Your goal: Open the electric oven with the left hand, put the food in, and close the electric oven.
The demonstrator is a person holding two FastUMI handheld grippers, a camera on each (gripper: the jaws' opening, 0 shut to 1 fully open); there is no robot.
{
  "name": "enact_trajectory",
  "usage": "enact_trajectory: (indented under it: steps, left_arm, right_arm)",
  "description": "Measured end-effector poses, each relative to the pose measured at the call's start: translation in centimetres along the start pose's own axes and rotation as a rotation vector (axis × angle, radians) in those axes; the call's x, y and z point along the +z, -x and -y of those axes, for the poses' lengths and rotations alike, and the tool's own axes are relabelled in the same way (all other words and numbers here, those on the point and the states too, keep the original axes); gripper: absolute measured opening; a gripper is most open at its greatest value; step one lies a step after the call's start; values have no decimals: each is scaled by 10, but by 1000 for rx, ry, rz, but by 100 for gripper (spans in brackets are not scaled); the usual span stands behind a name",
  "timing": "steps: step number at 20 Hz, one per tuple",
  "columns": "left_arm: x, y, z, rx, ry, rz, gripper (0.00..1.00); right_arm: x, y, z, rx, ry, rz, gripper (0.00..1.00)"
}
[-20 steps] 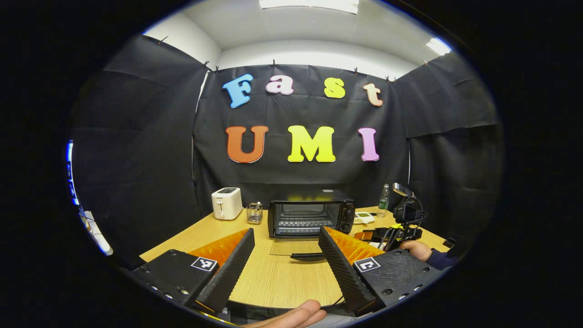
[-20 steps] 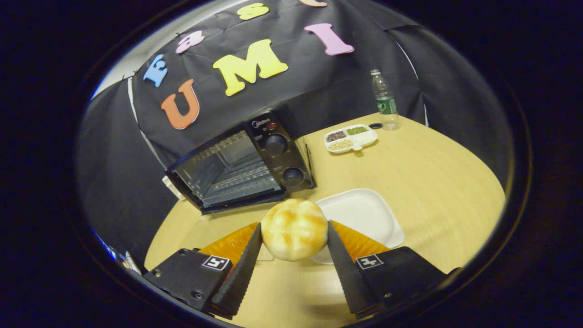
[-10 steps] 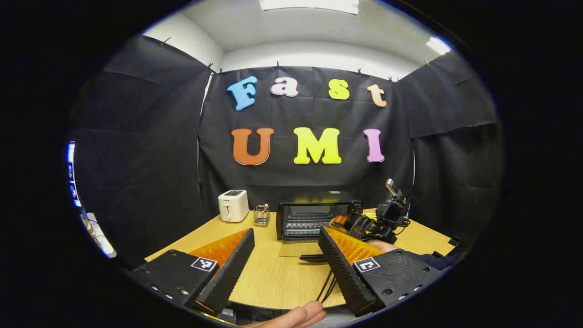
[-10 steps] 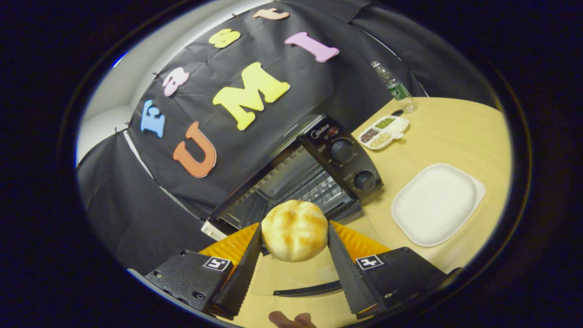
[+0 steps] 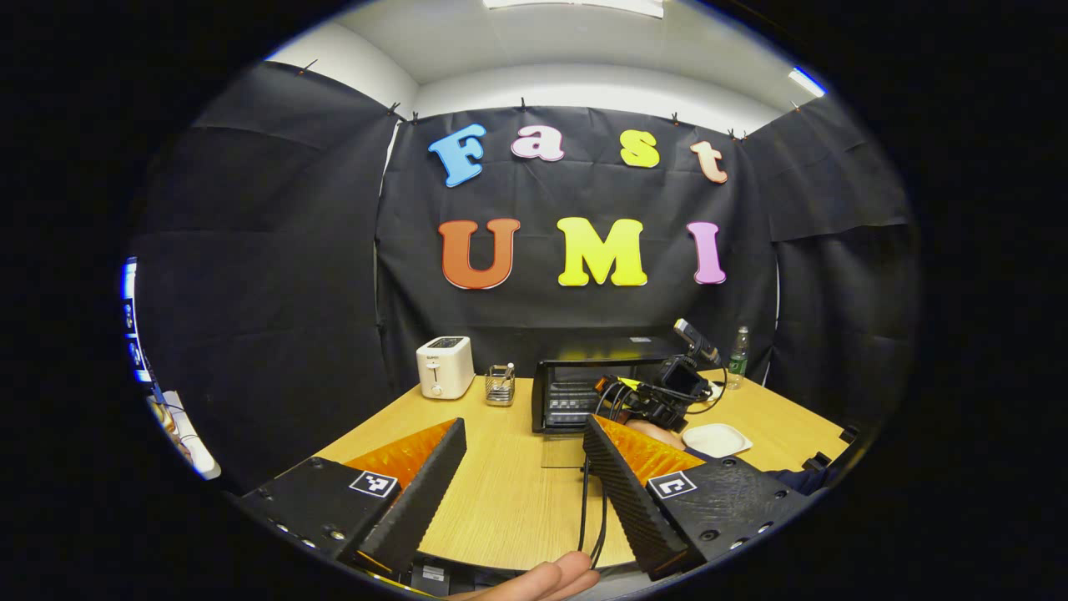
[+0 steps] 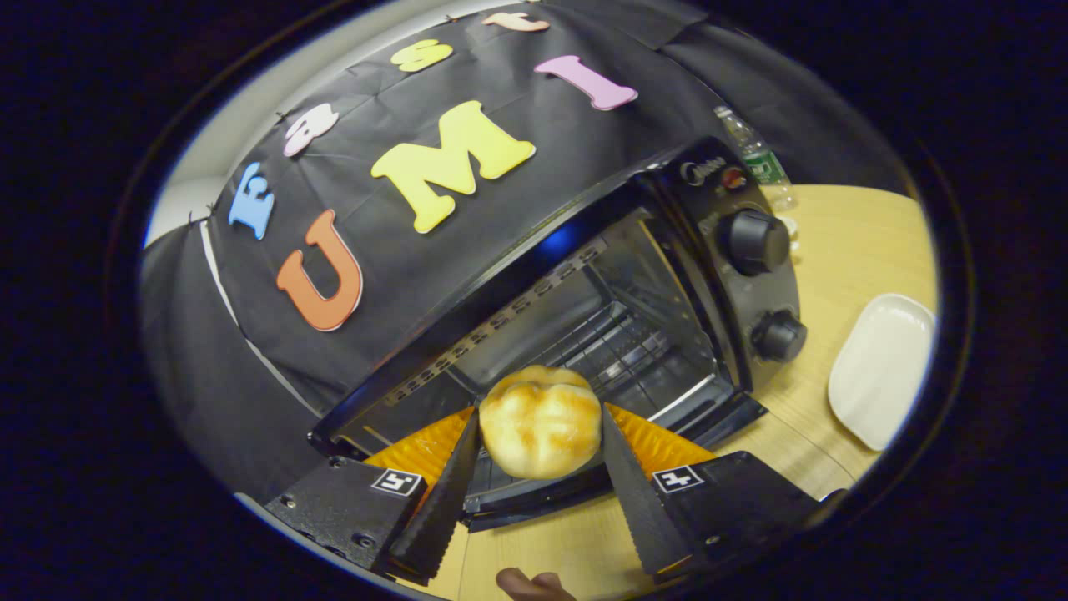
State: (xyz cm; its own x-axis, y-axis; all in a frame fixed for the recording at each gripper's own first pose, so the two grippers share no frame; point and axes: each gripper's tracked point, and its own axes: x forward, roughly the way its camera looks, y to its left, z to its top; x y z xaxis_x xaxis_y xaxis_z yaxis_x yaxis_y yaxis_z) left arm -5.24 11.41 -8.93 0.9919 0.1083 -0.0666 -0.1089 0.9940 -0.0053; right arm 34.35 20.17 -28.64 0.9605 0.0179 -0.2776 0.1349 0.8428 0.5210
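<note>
Item: our left gripper [image 5: 521, 492], jaws apart, empty, back from the oven [image 6: 584, 334]. Our right gripper [image 6: 538, 492] clamps the bun [image 6: 540, 421] at the open mouth. Step: loading. Next, we judge: reach in, release onto rack.

The oven [image 5: 584, 392] stands on the table [image 5: 501, 501]. Left of it sit a holder [image 5: 500, 385] and a toaster [image 5: 445, 367]. A plate [image 5: 716, 438] lies to its right.

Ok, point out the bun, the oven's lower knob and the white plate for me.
bun [image 6: 540, 421], right gripper view, middle of its browned top.
lower knob [image 6: 778, 335], right gripper view, its front face.
plate [image 6: 880, 367], right gripper view, bare middle of the dish.
</note>
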Motion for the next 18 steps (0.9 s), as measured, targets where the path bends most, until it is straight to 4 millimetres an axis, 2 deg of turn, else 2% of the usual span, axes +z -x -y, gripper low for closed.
enact_trajectory:
  steps: [6,8,10,12,15,18]
  left_arm:
    - [-15,-14,-6,5,13,-51,94]
    - [-19,-23,-10,12,5,-62,93]
    - [-19,-23,-7,4,8,-60,94]
    - [-22,-24,2,-20,12,-67,94]
    - [-22,-22,5,-19,-10,-70,94]
    - [-18,-14,12,-26,-17,-60,94]
  right_arm:
    - [12,-44,-8,11,179,76,84]
    - [15,-51,-5,10,205,84,84]
    - [17,-57,-5,13,215,90,85]
    - [16,-58,-6,21,243,76,87]
    - [28,-46,-3,9,289,123,92]
    - [19,-36,3,21,291,92,96]
